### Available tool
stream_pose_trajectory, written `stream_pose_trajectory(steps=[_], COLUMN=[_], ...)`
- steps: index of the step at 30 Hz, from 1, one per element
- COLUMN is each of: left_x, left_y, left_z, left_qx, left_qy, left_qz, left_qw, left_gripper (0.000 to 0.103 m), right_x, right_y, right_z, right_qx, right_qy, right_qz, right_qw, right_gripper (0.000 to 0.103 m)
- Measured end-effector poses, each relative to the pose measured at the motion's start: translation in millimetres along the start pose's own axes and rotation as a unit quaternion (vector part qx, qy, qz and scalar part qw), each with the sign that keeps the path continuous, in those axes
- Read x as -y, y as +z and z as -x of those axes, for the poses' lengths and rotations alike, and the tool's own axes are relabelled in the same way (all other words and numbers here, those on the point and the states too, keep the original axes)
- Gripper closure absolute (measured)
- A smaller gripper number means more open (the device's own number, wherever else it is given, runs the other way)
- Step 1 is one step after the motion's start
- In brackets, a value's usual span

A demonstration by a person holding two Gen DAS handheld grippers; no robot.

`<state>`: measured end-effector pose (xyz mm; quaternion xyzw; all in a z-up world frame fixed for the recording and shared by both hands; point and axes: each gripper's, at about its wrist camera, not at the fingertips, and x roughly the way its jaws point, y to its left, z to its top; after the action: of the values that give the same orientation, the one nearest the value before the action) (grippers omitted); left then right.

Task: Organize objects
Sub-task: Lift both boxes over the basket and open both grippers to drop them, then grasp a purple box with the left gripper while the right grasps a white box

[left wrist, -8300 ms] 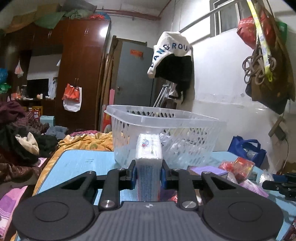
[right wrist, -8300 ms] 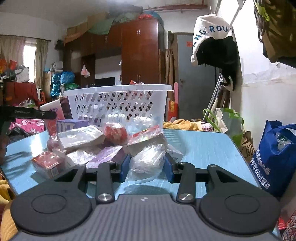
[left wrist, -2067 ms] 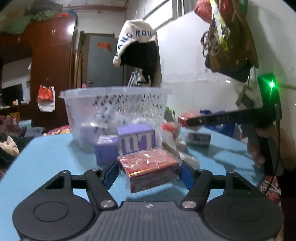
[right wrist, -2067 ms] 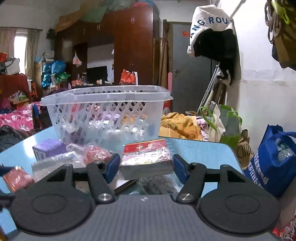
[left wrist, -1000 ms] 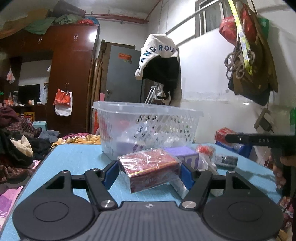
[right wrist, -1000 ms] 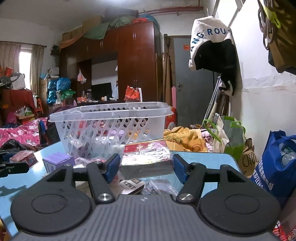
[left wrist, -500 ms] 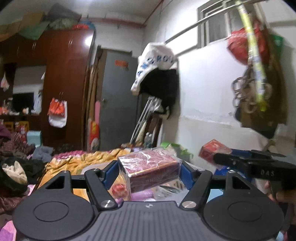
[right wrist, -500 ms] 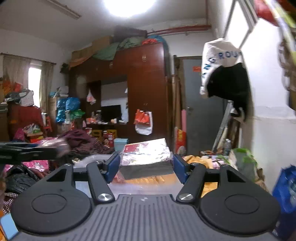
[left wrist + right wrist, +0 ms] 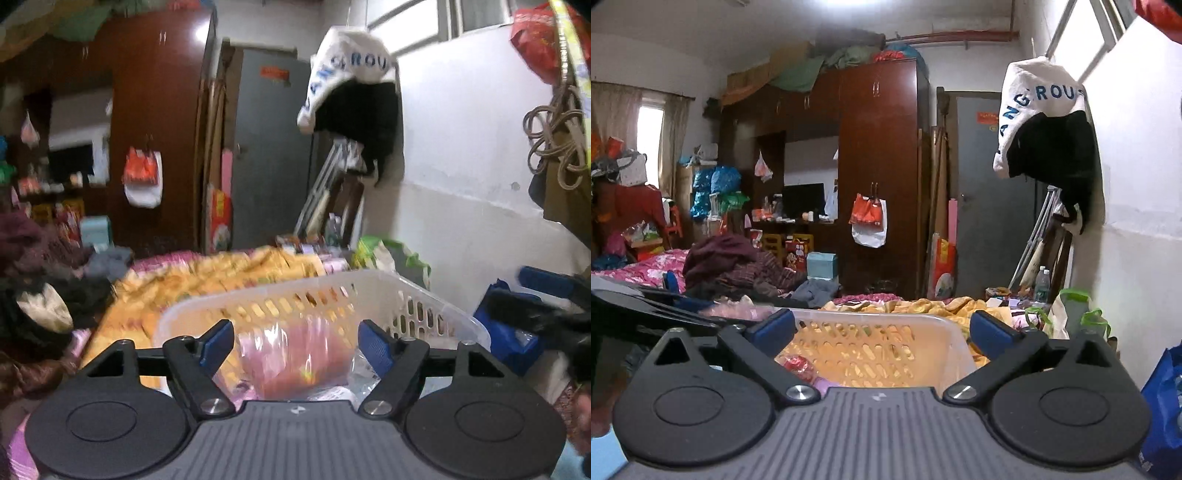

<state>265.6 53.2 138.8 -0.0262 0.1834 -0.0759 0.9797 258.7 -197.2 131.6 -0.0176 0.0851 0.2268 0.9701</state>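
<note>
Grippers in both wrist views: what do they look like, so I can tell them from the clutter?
Both match: the left gripper and the right gripper have black angular finger arms with silver pivot screws, blue ribbed pads, two round black discs and a grey ridged body. No cables or sleeves visible.

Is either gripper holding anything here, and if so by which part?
Nothing is held. The left gripper is opening, its pads clear of the blurred red packet dropping into the basket. The right gripper is opening, empty.
</note>
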Motion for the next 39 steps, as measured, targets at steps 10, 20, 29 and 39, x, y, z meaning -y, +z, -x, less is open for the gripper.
stream_pose_trajectory(steps=[10,20,29,39], left_x=[11,28,34,44], left_y=[-49,-118,-124,-133], left_z=[62,54,53,51], left_qx=[0.013,-0.036,-0.028,-0.024], left_qy=[-0.051,-0.094,-0.089,-0.095], left_qz=[-0.009,-0.029,-0.021,-0.022], left_qw=[0.9985,0.9946,0.9954,0.9949], left_gripper=[0.017,0.017,0.017,0.017], right_x=[38,46,40,38], right_y=[-70,-117,-132,-131], right_z=[53,42,45,63], right_qx=[-0.091,-0.191,-0.198,-0.154], right_qy=[0.000,-0.003,-0.020,-0.030], right_qz=[-0.047,-0.044,-0.034,-0.031], right_qw=[0.995,0.981,0.979,0.987], right_gripper=[0.000,0.031,0.062,0.068])
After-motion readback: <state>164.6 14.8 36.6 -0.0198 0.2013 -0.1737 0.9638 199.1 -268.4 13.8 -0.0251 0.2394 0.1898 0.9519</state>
